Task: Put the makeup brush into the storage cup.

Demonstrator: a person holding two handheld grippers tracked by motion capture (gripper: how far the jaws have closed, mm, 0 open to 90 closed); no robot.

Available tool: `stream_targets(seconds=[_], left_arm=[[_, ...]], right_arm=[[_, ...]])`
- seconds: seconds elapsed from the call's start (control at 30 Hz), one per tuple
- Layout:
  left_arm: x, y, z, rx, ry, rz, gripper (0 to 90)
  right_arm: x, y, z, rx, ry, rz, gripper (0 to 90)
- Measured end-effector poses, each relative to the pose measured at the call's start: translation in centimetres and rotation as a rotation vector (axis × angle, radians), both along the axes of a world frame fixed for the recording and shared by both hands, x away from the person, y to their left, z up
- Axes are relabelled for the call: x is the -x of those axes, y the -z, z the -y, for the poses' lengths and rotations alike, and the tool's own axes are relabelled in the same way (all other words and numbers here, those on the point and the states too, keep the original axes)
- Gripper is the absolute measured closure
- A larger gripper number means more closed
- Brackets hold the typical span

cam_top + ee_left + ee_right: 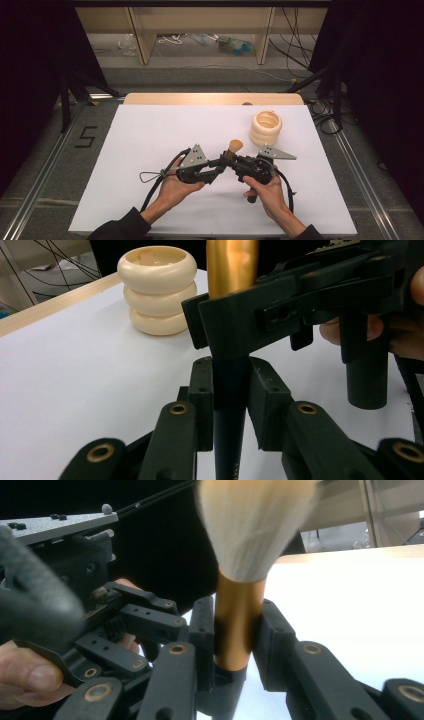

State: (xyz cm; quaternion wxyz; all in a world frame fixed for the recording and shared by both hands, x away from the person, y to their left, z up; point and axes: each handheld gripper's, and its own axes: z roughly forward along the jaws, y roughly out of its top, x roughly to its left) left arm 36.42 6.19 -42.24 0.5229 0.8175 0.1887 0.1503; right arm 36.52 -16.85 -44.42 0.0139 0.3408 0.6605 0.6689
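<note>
Above the white table point(150, 150), near its front middle, both grippers meet on one makeup brush point(233, 148), which stands upright in the air between them. Well apart, toward the far right corner, sits a cream ribbed holder point(265, 128) like three stacked rings, open at the top. The left gripper point(218, 163) has its jaws pressed onto the brush's dark lower handle point(229, 405); the right gripper point(229, 156) pinches the gold ferrule point(239, 620) just above that, its jaws right against the left one's. The brush looks light and stiff along handle and ferrule, though both are smooth and tapered, so it could slip or swivel in a loose pinch. The pale bristle head point(255, 525) is soft and would splay if squeezed; the handle or the ferrule is the place to hold. Whether the handle's tip hangs free is hard to tell, since it runs out of the left gripper view.
</note>
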Motion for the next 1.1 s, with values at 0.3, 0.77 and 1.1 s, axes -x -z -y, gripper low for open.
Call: stream_targets(seconds=[0.3,0.77,1.1], left_arm=[[-0.2,-0.1,-0.1,0.007,0.016,-0.009,68.2],[0.2,0.2,-2.1,-0.008,0.004,-0.014,39.7],[1.7,0.9,-6.3,0.013,-0.041,0.022,30.0]], right_arm=[[0.1,-0.2,0.0,0.007,0.001,0.014,73.9],[0.2,-0.8,0.2,0.082,-0.003,0.066,73.9],[0.1,-1.1,0.6,0.111,0.008,0.091,73.9]])
